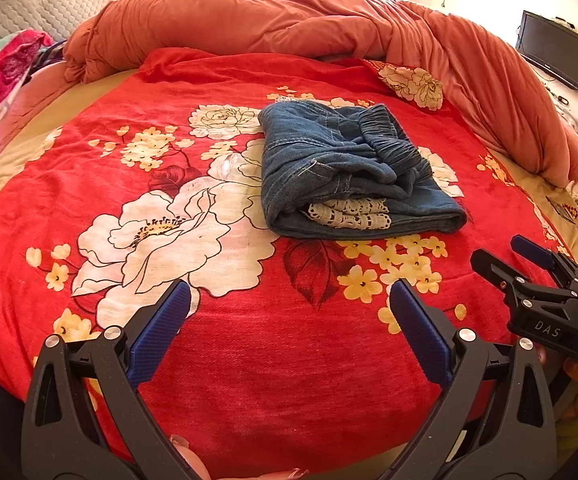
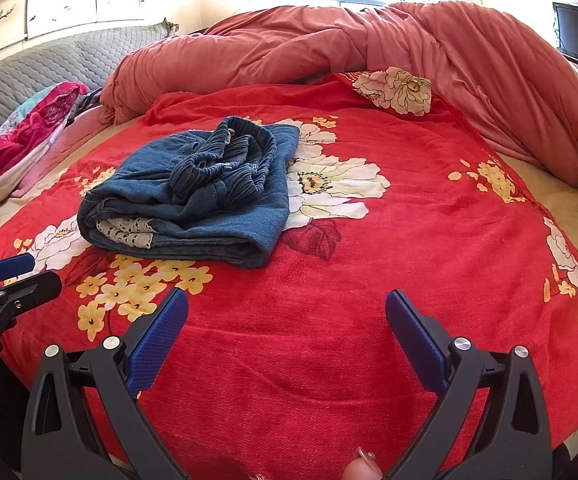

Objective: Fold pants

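The folded blue denim pants with white lace trim (image 1: 353,168) lie mid-bed on the red floral blanket (image 1: 217,352). The left hand-held gripper (image 1: 289,312) and right hand-held gripper (image 2: 287,320) hover released, spread wide, near the bed's front edge. Only the right view shows the gathered waistband fully; the pants' underside is hidden.

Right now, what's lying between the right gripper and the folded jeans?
Only bare red floral blanket separates the right gripper from the jeans, as the right wrist view shows.
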Demonstrator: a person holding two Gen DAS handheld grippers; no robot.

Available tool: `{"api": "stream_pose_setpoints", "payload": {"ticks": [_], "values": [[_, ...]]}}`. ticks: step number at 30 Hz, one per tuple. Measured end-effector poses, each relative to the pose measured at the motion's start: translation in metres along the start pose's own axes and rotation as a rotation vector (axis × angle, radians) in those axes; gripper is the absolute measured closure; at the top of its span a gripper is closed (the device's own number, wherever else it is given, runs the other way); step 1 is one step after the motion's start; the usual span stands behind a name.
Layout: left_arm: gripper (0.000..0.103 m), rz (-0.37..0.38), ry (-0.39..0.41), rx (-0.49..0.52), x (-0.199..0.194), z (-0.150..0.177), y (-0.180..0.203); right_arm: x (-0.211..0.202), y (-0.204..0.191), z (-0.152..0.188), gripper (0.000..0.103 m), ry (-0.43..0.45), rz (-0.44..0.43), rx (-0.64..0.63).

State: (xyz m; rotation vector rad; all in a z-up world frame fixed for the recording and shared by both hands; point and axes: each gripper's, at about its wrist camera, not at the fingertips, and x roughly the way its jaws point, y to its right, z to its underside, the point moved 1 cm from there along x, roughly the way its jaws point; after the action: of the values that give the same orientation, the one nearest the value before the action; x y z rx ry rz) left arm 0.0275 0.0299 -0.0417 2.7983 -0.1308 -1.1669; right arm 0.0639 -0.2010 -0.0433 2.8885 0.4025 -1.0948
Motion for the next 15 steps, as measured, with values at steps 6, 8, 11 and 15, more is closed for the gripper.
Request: {"api": "stream_pose_setpoints", "payload": {"ticks": [6,8,11,15], "values": [[0.009,0.006,-0.006,-0.004,0.001,0.0,-0.001,0.001,0.0,0.001,0.005,-0.003,0.004,0.002],[0.009,0.009,-0.009,-0.004,0.002,-0.001,-0.001,0.001,0.002,0.0,0.005,-0.005,0.004,0.009],[0.009,-0.014,-0.035,-0.013,0.006,-0.003,-0.005,-0.001,0.005,-0.002,0.005,-0.004,0.009,0.025],[0.009,-0.024,-0.013,-0.071,0.004,-0.02,-0.037,-0.003,0.03,-0.012,0.005,-0.012,0.036,0.094]]}}
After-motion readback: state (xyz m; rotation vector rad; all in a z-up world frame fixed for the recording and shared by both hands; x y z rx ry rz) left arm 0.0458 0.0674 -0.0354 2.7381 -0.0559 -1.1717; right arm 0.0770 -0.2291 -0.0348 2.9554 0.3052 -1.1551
